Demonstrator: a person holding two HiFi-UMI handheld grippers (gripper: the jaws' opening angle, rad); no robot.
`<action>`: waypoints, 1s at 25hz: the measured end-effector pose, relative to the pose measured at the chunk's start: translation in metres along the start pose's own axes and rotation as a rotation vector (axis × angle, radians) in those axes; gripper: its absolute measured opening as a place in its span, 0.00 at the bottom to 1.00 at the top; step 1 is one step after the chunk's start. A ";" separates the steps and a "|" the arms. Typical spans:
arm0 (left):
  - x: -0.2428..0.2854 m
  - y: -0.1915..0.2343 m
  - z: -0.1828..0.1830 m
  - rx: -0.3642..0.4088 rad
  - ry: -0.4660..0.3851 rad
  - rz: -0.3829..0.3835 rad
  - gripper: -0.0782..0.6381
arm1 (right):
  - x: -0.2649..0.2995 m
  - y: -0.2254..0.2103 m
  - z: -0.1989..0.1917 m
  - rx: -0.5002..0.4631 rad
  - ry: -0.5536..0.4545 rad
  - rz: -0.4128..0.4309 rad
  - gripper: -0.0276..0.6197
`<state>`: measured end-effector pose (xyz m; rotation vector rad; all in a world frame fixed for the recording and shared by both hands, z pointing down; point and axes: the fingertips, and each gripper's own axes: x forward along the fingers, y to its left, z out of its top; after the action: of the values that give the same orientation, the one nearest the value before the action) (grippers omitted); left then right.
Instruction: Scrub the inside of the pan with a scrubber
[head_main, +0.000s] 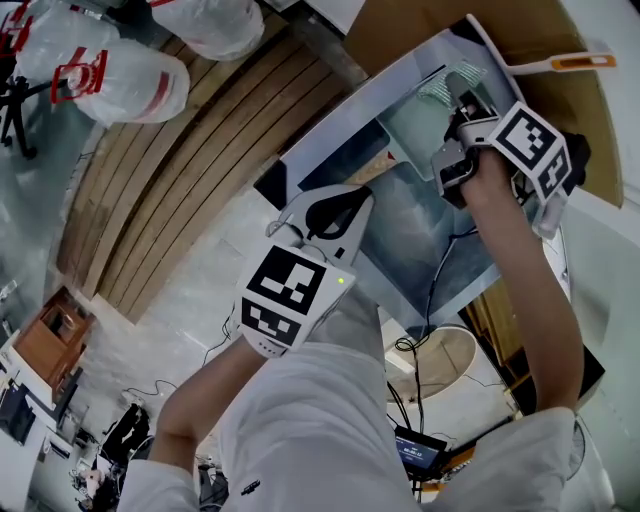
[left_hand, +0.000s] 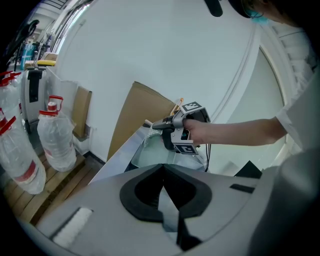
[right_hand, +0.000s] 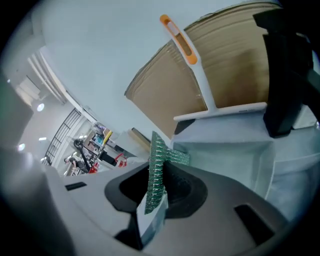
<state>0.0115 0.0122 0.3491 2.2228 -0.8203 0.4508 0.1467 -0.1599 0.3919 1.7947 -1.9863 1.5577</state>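
A: Scrubber (right_hand: 157, 170) position?
B: Between the right gripper's (right_hand: 153, 201) jaws, above the basin (head_main: 420, 245).
A: Surroundings?
B: Cardboard (head_main: 400, 30) behind the basin, brush (head_main: 560, 63) against it; 2 bottles (left_hand: 55, 142) on slats (head_main: 190, 160), left.

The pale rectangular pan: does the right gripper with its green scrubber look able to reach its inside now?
Probably yes. The right gripper, shut on the green mesh scrubber, points at the pale rectangular pan, which lies open just ahead; the left gripper is off to one side.
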 end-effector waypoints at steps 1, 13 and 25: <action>0.000 0.000 -0.001 0.001 0.002 0.000 0.12 | 0.001 0.000 0.000 0.016 -0.023 0.011 0.15; 0.002 -0.004 -0.016 0.026 0.038 0.003 0.12 | -0.006 -0.008 -0.015 0.136 -0.215 0.174 0.15; 0.005 -0.011 -0.024 0.041 0.054 0.009 0.12 | -0.001 -0.006 -0.052 0.132 -0.158 0.220 0.14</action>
<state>0.0211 0.0332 0.3629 2.2351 -0.7991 0.5345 0.1230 -0.1233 0.4207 1.8542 -2.2724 1.6915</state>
